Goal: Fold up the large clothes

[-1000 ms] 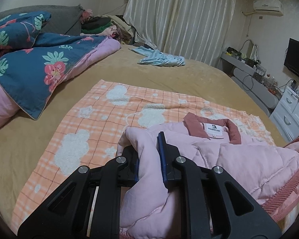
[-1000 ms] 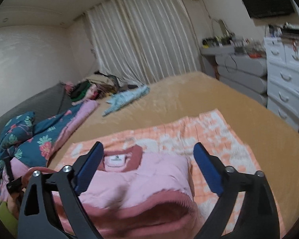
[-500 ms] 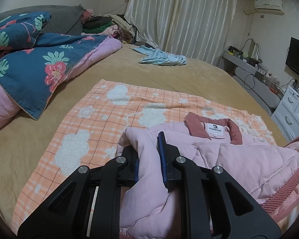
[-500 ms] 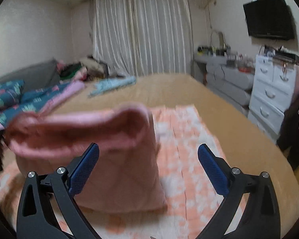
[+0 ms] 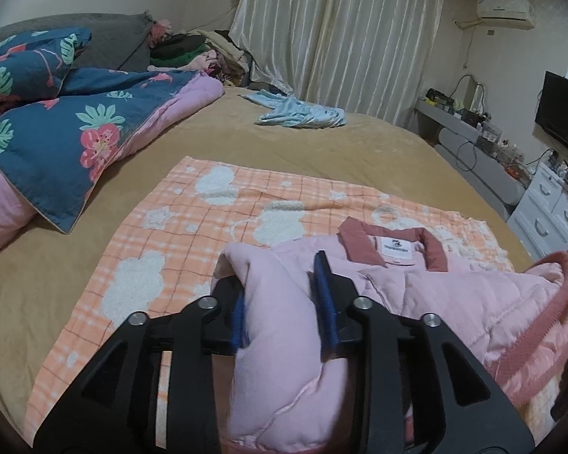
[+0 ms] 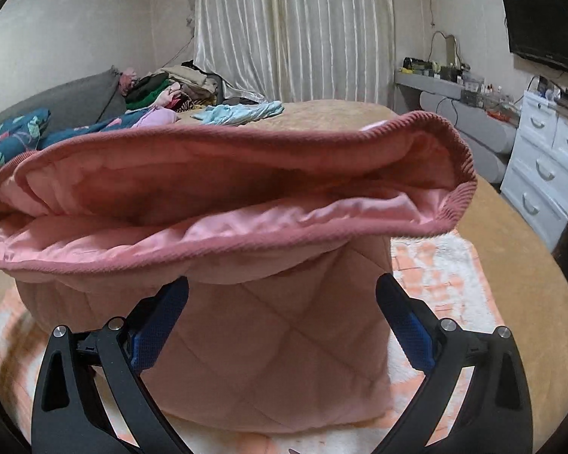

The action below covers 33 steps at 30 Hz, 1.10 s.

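In the lower centre of the left view, my left gripper point(image 5: 284, 317) has just been easing its jaws apart, a fold of the pink quilted jacket point(image 5: 454, 295) still between them. The jacket lies on the orange checked blanket point(image 5: 193, 227) on the bed point(image 5: 359, 143). My right gripper point(image 6: 282, 321) stands wide, holding nothing, just below the ribbed hem point(image 6: 246, 242). I should release cleanly, then pinch the hem evenly.
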{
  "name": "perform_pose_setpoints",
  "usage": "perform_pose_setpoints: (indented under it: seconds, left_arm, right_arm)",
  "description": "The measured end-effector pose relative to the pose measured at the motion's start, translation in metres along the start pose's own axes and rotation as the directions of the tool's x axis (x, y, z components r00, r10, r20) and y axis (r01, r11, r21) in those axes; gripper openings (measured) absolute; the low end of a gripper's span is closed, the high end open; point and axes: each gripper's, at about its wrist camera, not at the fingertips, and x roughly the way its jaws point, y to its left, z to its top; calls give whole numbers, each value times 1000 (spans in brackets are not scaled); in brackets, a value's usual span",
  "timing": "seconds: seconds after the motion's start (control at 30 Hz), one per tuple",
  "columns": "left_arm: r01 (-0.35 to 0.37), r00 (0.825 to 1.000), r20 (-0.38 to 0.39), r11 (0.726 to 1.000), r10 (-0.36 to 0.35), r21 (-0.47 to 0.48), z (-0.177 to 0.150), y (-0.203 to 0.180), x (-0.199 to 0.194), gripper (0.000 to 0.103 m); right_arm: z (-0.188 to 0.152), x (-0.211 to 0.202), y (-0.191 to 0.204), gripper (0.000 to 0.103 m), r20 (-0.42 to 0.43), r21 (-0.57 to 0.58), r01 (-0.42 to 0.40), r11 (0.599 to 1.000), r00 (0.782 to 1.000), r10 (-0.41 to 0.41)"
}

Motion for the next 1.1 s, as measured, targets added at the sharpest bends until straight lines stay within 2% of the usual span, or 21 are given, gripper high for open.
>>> perform_pose_setpoints:
  seconds: [0.03,0.07,0.1,0.17,0.23,0.4,0.5,0.6,0.7,0.83,1.03,1.1]
  left_arm:
    - [7,1000,4,1000,-7,-3,1,-2,-3,31]
    - [18,1000,6,1000,-18,-5,2,-4,-4,41]
    - [47,999,4,999,-46,-14,3,-4,-6,55]
    - [68,998,5,998,-68,-15,5,-9,-9,63]
    - [71,997,11,998,-71,-3,7,-15,-14,66]
    - [112,992,60,994,-112,-1,12,-23,-30,93]
    - [97,984,149,995,-100,27,20,-23,-48,94]
    - [79,983,165,997,-80,7,26,-16,-53,94]
    - [33,993,119,999,-29,-30,21,0,-39,94]
    - [-12,1000,-13,999,12,-49,-9,21,0,94]
    - [15,984,-176,995,-33,-101,-60,39,51,94]
    - [25,977,-205,991,-53,-133,-72,41,62,94]
  right_arm:
    - [2,2,1,99,-3,3,-1,1000,1000,1]
    - [3,4,2,99,-6,2,-3,1000,1000,3]
    - [4,7,4,99,-10,-1,-5,1000,1000,5]
    - [7,10,8,99,-16,0,-3,1000,1000,3]
    - [8,11,10,99,-19,1,-8,1000,1000,8]
    - [4,11,5,99,-17,-4,12,1000,1000,-12]
    - [2,10,-8,99,-16,17,32,999,999,-32]
    - [1,12,-18,99,-16,40,46,998,999,-45]
    - [0,17,-29,99,-28,50,74,996,997,-72]
    - [-5,34,-37,99,-75,44,106,993,992,-102]
    - [-24,72,-49,99,-170,51,129,990,978,-119]
    - [-33,84,-55,98,-195,79,107,991,977,-89]
